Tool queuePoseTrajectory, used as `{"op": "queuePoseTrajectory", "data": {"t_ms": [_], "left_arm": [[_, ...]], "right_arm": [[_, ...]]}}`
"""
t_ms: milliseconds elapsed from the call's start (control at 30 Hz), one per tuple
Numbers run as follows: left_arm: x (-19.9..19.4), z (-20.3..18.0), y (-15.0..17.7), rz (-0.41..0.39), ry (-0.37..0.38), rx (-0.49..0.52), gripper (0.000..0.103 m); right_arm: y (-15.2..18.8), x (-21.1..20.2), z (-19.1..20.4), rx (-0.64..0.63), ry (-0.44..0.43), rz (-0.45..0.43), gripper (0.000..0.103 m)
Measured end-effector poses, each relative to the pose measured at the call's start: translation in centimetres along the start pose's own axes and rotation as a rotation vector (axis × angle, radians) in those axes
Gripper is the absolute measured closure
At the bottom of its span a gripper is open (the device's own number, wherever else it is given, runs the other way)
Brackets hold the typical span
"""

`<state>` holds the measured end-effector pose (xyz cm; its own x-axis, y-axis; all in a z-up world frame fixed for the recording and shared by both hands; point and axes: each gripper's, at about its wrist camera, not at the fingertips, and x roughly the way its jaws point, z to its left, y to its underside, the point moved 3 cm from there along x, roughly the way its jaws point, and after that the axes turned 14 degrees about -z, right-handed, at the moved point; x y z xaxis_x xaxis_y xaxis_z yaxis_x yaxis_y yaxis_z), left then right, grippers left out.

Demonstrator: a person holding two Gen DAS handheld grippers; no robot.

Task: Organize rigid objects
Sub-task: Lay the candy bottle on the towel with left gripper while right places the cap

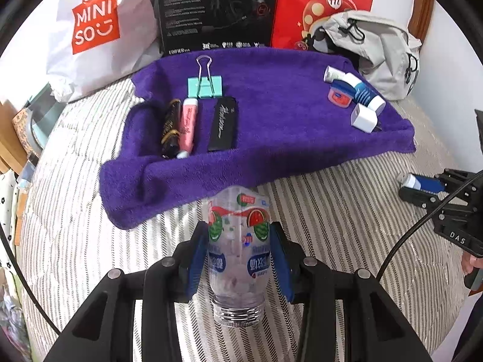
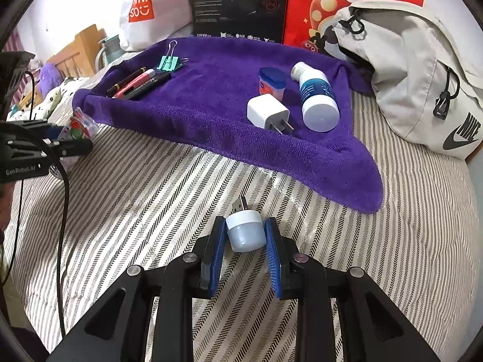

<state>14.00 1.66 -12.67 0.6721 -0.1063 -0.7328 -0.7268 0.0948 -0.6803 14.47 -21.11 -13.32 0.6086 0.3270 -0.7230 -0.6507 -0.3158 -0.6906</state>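
Now both claws are loaded — left gripper (image 1: 238,253) clenched on a bottle (image 1: 238,241), right gripper (image 2: 245,241) bracketing a USB light (image 2: 245,230), grip uncertain — next, carry each up-frame onto the towel (image 2: 211,114).

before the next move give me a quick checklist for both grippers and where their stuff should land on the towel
1. Left gripper jaws on the clear bottle: ok, blue pads sit against both sides.
2. Right gripper jaws on the small USB light: cannot tell, it sits between the pads but contact is unclear.
3. Free space on the purple towel: ok, the middle is bare.
4. Pen group undisturbed: ok, lying side by side.
5. Charger and lotion bottle clear of the right gripper's path: ok, both farther back.
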Motion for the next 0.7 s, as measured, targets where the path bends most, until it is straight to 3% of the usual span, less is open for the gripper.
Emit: {"op": "queuePoseTrajectory", "data": {"t_ms": [300, 700], "left_arm": [[-0.6, 0.7, 0.5, -0.009, 0.008, -0.034, 0.064], [-3.3, 2.3, -2.0, -0.054, 0.012, -0.073, 0.064]], "right_arm": [[-0.1, -0.5, -0.5, 0.026, -0.063, 0.030, 0.077], [-2.9, -2.6, 0.4, 0.059, -0.145, -0.032, 0.079]]}}
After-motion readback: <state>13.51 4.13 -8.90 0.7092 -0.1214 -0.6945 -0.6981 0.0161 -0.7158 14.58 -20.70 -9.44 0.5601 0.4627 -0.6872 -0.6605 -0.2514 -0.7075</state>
